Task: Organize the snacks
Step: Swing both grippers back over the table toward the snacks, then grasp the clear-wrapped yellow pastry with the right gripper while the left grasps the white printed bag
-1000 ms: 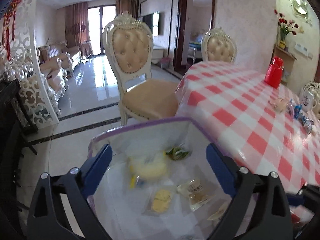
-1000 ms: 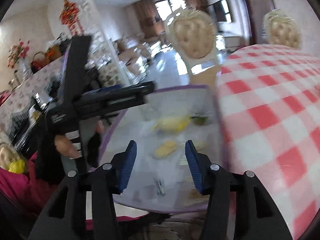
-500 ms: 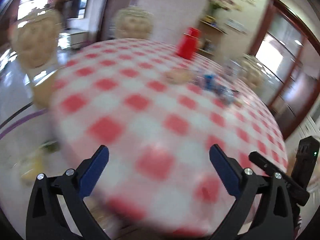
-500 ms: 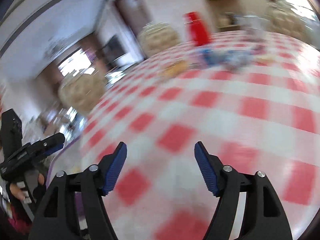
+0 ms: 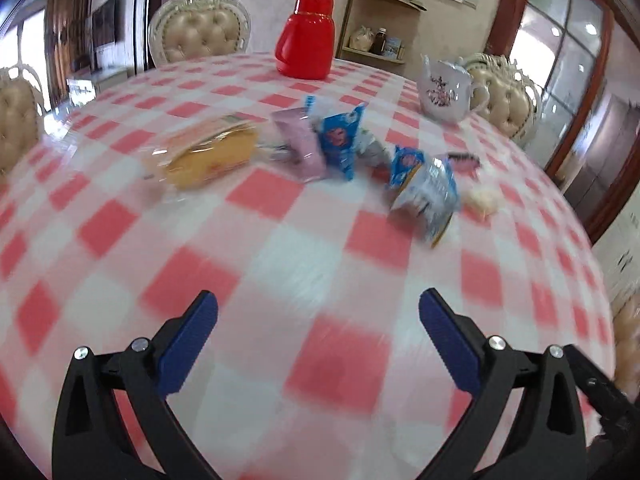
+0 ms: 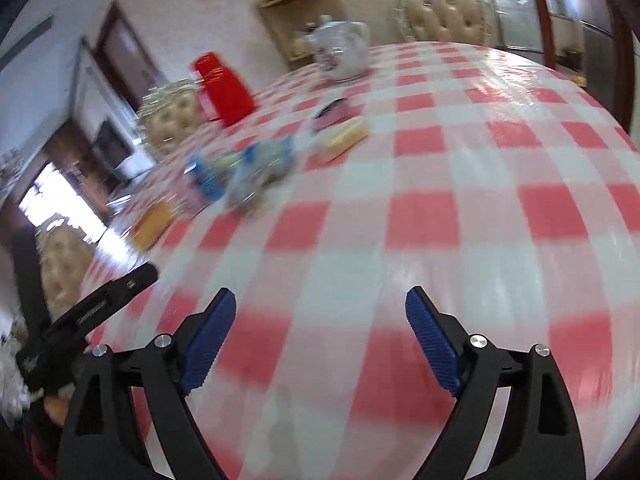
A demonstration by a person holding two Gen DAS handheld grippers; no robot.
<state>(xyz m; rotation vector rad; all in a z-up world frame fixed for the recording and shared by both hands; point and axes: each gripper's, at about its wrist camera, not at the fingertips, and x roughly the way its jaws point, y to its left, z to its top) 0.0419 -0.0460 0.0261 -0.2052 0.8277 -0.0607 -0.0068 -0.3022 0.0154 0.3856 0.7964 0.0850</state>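
Red-and-white checked cloth (image 5: 304,240) covers the round table I am working over, with cream tufted chairs (image 5: 200,36) around its far edge and a wooden shelf (image 5: 380,20) against the wall behind.

My left gripper (image 5: 318,308) hangs above the near edge of the table with its jaws spread wide and nothing between the blue pads (image 5: 188,344). My right gripper (image 6: 320,308) is likewise wide and empty, above the near edge in its own view; there I also see the left gripper's black body (image 6: 92,308) low at the left.

The snacks lie in a loose row across the middle of the table, well apart from both tools. From the left wrist I make out a clear-wrapped yellow cake (image 5: 208,156) at the left end, a pink packet (image 5: 300,144) just beside it, and a blue packet (image 5: 340,140) touching or overlapping the pink one; I cannot tell which through the blur. Further right sits another blue-and-white packet (image 5: 424,188), tilted, with a small pale yellow piece (image 5: 480,200) near it and a dark-and-pink wrapper (image 5: 462,158) behind.

Toward the far edge stand a red jug (image 5: 306,36) and a white floral teapot (image 5: 446,90), apart from each other.
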